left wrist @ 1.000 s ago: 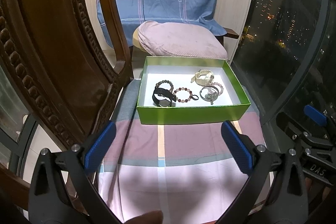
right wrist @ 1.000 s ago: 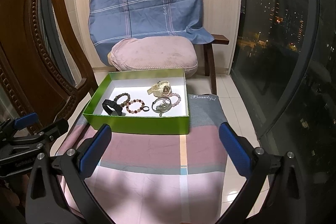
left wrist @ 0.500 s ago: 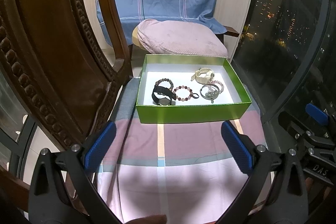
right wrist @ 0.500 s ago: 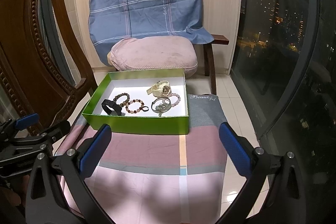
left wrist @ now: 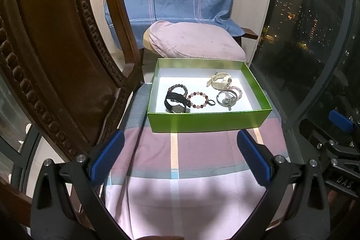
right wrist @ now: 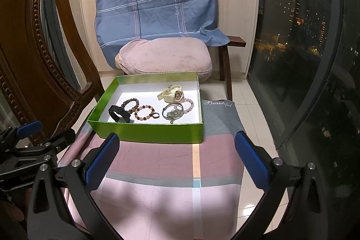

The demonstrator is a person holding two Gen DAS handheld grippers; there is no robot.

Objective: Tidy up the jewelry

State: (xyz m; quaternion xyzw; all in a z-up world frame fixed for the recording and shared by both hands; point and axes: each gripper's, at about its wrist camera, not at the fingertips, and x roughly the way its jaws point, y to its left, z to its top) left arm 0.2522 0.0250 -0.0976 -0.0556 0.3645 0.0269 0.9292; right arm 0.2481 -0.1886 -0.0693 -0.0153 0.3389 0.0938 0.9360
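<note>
Inside the green box [right wrist: 148,131], a black watch [right wrist: 119,114] is seen at its left, beaded bracelets [right wrist: 144,113] at centre, a cream watch [right wrist: 172,95] at right. "Beautiful" [right wrist: 219,103] is read on the cloth just right of the box. Both the left gripper [left wrist: 178,155] and the right gripper [right wrist: 176,155] are held spread, empty, near the box's front.

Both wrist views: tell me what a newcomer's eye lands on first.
The bright green box on the striped cloth draws the eye, its white floor holding a cream watch at the back, a black watch front left and beaded bracelets between. Both grippers, left and right, hover open before it.
</note>
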